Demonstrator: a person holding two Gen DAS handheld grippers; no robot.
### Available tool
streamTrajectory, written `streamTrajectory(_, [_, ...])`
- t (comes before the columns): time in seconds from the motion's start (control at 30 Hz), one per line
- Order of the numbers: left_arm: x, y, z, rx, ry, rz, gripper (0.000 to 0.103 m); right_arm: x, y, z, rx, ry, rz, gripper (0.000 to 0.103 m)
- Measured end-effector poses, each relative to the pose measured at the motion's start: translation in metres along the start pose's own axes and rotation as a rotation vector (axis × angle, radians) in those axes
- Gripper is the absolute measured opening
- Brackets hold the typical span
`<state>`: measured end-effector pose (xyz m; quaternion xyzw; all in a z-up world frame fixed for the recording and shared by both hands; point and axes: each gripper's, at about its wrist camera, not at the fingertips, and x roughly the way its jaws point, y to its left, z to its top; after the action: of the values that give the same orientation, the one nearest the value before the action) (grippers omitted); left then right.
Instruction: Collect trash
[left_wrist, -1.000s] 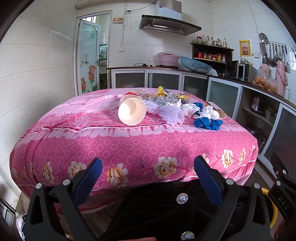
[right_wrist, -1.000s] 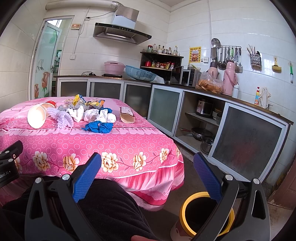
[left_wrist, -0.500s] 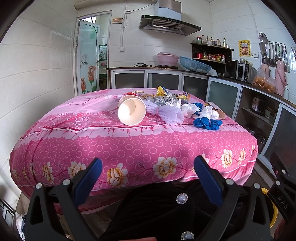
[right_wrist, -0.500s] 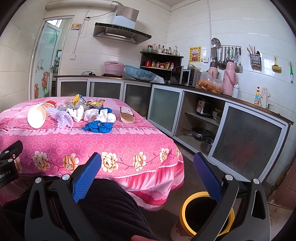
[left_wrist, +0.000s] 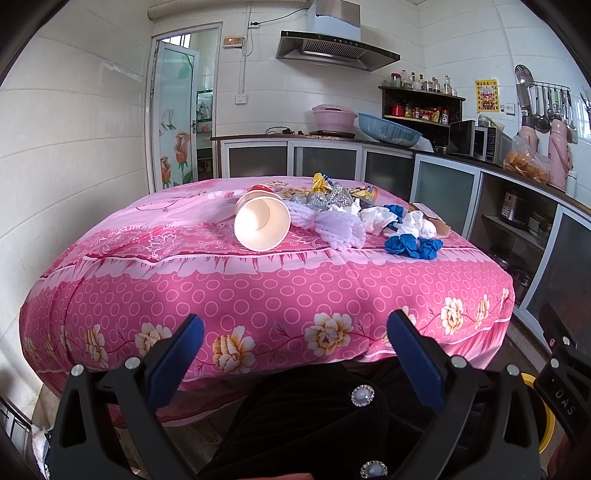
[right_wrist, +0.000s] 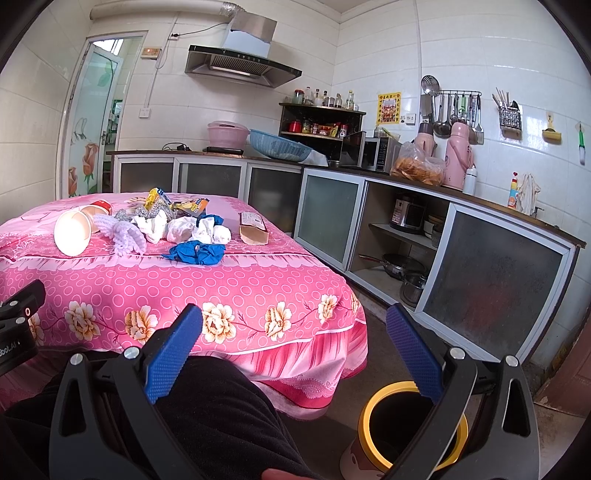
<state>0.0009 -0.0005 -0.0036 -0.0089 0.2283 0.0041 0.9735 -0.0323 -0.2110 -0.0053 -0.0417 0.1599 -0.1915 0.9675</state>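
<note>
Both grippers (left_wrist: 293, 354) (right_wrist: 293, 350) gape, apparently empty, near trash (left_wrist: 332, 218).

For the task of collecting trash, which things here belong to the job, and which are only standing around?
Belong to the job:
paper cup
white foam net
crumpled tissues
blue gloves
snack wrappers
cardboard box
yellow-rimmed bin

Only standing around:
pink thermos
microwave
blue basket
hanging utensils
</note>
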Motion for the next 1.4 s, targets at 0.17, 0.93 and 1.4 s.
streamTrajectory(0.17, [0.0, 0.0001, 0.0, 0.0, 0.0, -0.001, 0.096, -0.0001, -0.0003, 0.0001, 0.0, -0.001, 0.001, 0.095])
streamTrajectory(0.93, [-0.0035, -0.0022, 0.0024, 0.007, -0.01, -0.007, 0.095, -0.0001, -0.0009, -0.0001, 0.001, 0.0, 0.001, 0.095])
streamTrajectory(1.4, [-0.0039, -0.0031, 0.0034, 0.006, -0.011, -0.009, 0.095, 0.0003, -0.0013, -0.0004, 0.006, 0.002, -0.004, 0.095])
